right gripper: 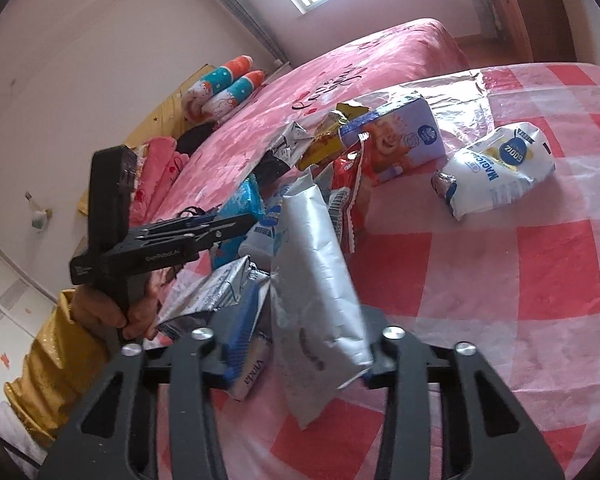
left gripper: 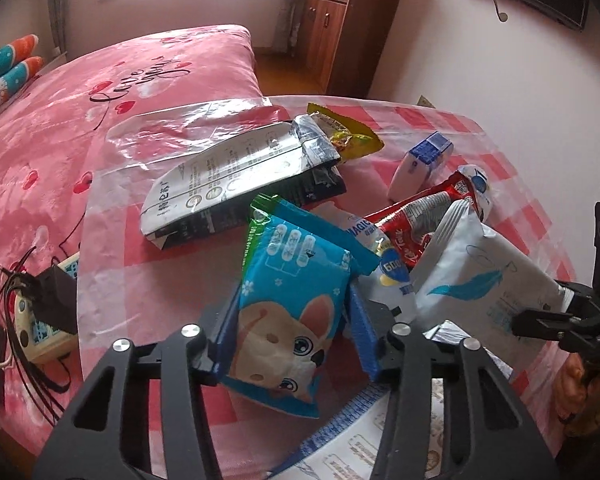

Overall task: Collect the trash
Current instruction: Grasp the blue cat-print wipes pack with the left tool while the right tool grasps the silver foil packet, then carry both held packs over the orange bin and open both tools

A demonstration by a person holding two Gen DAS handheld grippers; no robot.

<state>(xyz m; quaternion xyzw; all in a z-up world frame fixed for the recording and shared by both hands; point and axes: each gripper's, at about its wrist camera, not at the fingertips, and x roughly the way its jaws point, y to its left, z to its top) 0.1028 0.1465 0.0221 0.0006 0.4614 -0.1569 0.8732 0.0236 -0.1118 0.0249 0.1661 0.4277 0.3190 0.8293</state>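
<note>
My left gripper (left gripper: 294,316) is shut on a blue wet-wipes pack with a cartoon dog (left gripper: 296,304) and holds it above the checked table. My right gripper (right gripper: 300,344) is shut on a white packet with a blue feather print (right gripper: 318,280), which also shows in the left wrist view (left gripper: 484,284). More trash lies on the table: a grey and black pouch (left gripper: 236,180), a yellow wrapper (left gripper: 344,132), a red wrapper (left gripper: 424,216), a small blue and white carton (left gripper: 422,162), and a white Magic snack bag (right gripper: 496,168).
The table has a red and white checked plastic cover (right gripper: 540,264). A pink bed (left gripper: 80,92) is right behind it, with pillows (left gripper: 8,68). A power strip with cables (left gripper: 40,312) lies on the bed at left. A wooden cabinet (left gripper: 340,24) stands at the back.
</note>
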